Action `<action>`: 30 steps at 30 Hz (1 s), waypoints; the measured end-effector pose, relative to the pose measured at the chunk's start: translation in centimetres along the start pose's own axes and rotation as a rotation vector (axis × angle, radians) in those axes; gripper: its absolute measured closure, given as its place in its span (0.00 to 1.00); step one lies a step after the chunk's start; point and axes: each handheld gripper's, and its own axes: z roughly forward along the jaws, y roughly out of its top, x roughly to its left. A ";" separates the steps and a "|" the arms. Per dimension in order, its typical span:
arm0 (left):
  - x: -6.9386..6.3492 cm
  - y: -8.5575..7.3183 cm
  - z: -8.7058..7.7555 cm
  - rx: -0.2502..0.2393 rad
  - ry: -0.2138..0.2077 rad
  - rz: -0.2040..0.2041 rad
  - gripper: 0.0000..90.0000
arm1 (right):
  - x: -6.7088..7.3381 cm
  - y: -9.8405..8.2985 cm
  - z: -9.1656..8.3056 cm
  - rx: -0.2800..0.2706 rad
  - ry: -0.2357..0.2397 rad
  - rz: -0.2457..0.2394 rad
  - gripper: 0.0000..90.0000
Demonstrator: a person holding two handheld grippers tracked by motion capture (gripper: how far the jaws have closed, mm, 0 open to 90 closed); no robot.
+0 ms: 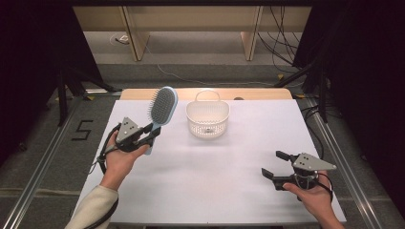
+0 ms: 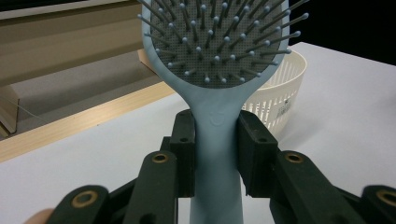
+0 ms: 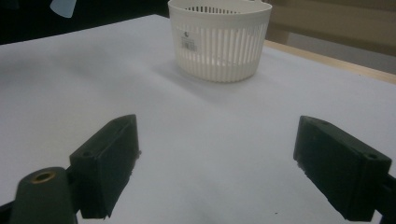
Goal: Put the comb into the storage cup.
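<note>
While your left gripper [image 1: 152,131] is clamping the pale blue plastic hairbrush [image 2: 216,107] by its handle, head up, the white slotted plastic basket [image 1: 207,119] is waiting beyond it, so be lowering gently; your right gripper [image 1: 277,164] is gaping empty.

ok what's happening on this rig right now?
A person holds a gripper in each hand over a white table. The left gripper is shut on the handle of a light blue hairbrush, held above the table with its bristle head tilted toward the white basket. The basket stands mid-table, apart from the brush. The right gripper sits near the table's right edge, jaws open with nothing between them.
</note>
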 end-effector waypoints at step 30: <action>-0.3 0.9 0.7 -0.019 -0.004 0.006 0.77 | 0.0 0.0 0.0 -0.002 -0.001 -0.003 0.17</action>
